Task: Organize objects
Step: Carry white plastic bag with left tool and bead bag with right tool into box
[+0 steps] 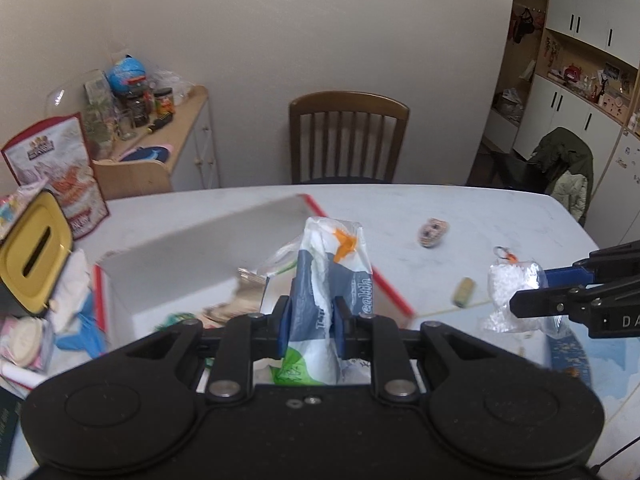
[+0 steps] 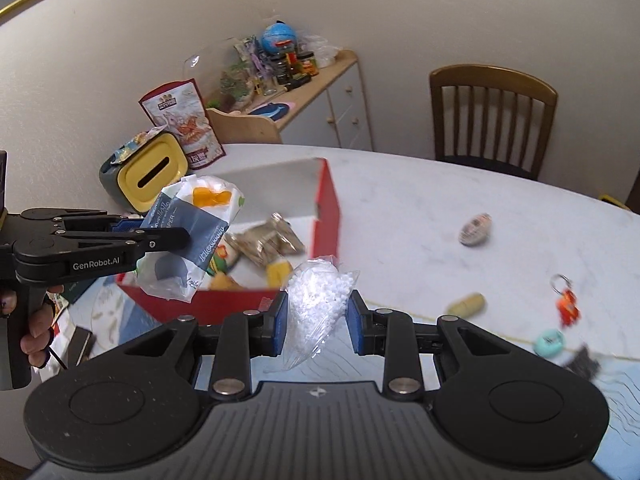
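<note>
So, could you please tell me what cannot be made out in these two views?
- Box contents: blurred in both views, partly behind the tissue pack.
- Tissue pack's full label: crumpled, pinched by the left hand-held gripper.
- Small oval item on the table: blurred print, unidentifiable.
- Bag of white beads in the right hand-held gripper: no label visible.

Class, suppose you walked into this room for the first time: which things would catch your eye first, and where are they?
Two packets held up over the table: the left tongs pinch a blue-and-white tissue pack, and the right tongs grip a clear bag of white beads. Just behind them on the white table sits an open red box already holding snack packets.
</note>
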Demonstrator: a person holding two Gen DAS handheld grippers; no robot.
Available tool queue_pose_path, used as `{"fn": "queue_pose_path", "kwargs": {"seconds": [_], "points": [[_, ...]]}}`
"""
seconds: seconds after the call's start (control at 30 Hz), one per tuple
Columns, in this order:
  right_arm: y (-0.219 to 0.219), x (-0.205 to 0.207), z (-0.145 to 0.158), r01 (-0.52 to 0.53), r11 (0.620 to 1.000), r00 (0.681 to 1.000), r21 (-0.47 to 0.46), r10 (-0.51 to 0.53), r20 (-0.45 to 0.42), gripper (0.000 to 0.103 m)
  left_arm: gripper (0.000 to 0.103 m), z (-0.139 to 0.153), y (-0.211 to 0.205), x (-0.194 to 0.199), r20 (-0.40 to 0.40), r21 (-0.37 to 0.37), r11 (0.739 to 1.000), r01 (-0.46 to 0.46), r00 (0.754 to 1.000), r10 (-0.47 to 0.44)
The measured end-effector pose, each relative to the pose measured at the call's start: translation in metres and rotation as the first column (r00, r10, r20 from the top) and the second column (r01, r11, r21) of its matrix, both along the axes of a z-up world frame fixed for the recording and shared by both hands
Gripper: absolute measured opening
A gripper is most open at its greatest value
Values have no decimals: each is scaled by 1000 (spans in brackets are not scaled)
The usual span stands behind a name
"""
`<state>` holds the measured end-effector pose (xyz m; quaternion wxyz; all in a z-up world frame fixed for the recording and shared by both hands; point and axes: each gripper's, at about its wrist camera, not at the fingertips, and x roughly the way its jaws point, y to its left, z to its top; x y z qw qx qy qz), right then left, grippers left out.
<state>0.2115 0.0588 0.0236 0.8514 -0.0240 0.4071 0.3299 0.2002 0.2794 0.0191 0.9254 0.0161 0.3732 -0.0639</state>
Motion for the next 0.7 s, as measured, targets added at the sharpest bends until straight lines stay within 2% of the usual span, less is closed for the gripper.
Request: {"fn": "queue_pose_path", "kwargs": {"seconds": [0.37, 0.7], "points": [[91, 17, -18, -36, 998, 999, -61, 36, 1, 29, 20, -20, 58, 34, -32, 49, 998, -26, 999, 27], [143, 34, -51, -58, 986, 998, -155, 56, -20, 29, 20, -51, 83, 63, -92, 106, 994, -41, 994, 51]]}}
